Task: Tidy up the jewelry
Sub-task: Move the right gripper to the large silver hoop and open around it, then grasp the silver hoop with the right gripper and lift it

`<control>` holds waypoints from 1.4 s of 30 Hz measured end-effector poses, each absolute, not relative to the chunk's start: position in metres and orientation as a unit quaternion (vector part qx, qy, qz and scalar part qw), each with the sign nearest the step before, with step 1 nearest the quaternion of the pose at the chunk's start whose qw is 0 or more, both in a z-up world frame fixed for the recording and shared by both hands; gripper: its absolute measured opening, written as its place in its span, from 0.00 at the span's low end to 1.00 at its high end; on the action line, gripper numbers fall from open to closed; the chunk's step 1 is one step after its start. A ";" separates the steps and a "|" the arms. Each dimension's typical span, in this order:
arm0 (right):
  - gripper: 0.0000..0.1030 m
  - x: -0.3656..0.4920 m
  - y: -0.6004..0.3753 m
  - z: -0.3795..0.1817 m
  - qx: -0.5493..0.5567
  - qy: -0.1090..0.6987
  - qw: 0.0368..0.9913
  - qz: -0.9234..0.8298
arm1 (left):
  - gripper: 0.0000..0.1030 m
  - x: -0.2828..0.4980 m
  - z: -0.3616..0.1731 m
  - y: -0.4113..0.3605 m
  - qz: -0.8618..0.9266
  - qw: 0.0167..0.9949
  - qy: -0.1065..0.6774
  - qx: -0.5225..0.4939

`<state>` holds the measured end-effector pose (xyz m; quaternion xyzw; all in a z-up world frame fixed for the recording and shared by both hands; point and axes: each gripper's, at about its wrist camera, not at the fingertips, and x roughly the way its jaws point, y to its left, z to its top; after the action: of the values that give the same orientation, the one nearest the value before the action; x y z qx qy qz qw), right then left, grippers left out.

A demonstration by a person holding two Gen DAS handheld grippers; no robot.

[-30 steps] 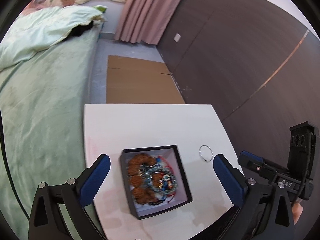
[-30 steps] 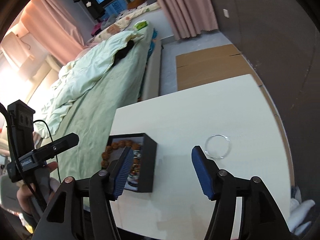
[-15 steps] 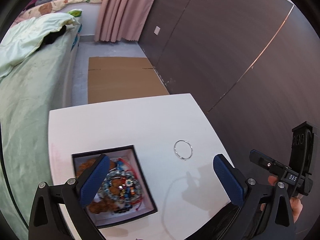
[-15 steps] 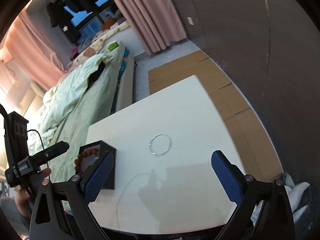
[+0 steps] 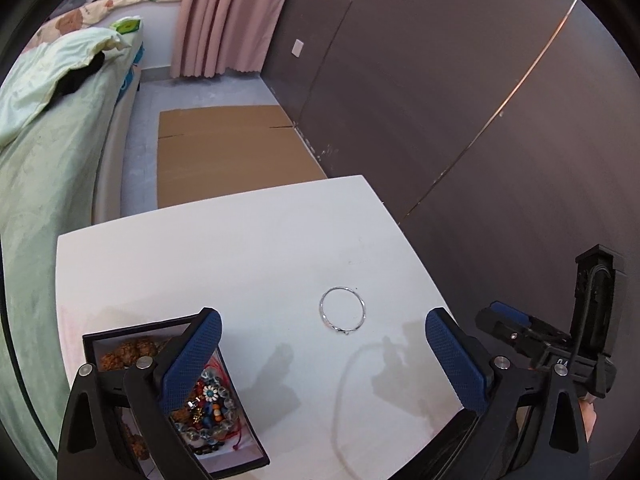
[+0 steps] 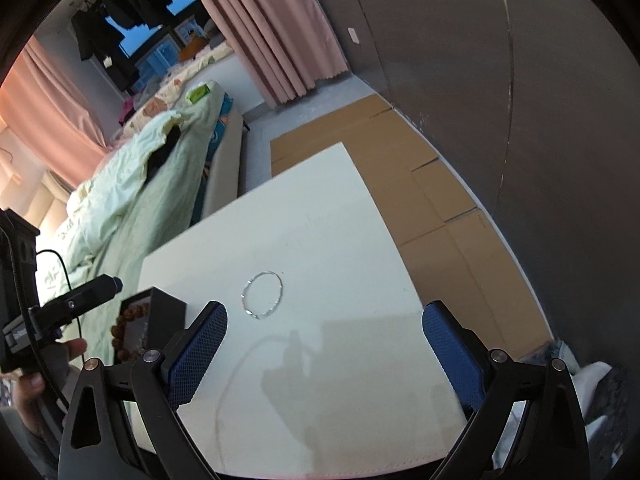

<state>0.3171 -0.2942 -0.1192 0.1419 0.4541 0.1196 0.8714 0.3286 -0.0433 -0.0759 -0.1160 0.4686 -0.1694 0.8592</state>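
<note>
The thin silver wire bangle point(image 5: 343, 309) lies flat on the white rectangular table point(image 5: 240, 248), a plain round ring with a small kink at its near edge. To its left stands the open black square box point(image 5: 240, 462) with white inside, full of brown and blue beads. The left gripper point(image 5: 323, 364) hangs above the table with blue pads spread wide, holding nothing. The right gripper point(image 6: 324, 354) is spread wide too, empty, the bangle beyond its left pad point(image 6: 198, 354).
</note>
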 end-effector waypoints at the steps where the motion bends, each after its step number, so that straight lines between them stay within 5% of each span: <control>1: 0.96 0.320 -0.291 -0.122 0.136 0.459 0.870 0.122 | 0.95 0.329 -0.077 -0.043 -0.167 0.859 0.470 -0.116; 22: 0.95 0.370 -0.193 -0.170 -0.052 0.515 0.840 0.164 | 0.92 0.337 -0.079 0.013 -0.091 0.875 0.465 -0.099; 27: 0.74 0.377 -0.184 -0.179 -0.071 0.520 0.836 0.163 | 0.92 0.338 -0.080 0.039 -0.061 0.878 0.465 -0.091; 38: 0.73 0.375 -0.157 -0.185 -0.127 0.510 0.837 0.152 | 0.92 0.337 -0.079 0.058 -0.058 0.880 0.460 -0.105; 40: 0.67 0.374 -0.158 -0.185 -0.124 0.509 0.838 0.151 | 0.92 0.337 -0.079 0.060 -0.058 0.880 0.459 -0.107; 42: 0.50 0.370 -0.160 -0.181 -0.122 0.507 0.841 0.148 | 0.92 0.336 -0.078 0.061 -0.058 0.880 0.459 -0.110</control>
<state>0.3702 -0.1604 -0.1814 -0.1221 0.5066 0.1483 0.8405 0.3360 0.0611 -0.0782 -0.1098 0.4585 -0.0576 0.8800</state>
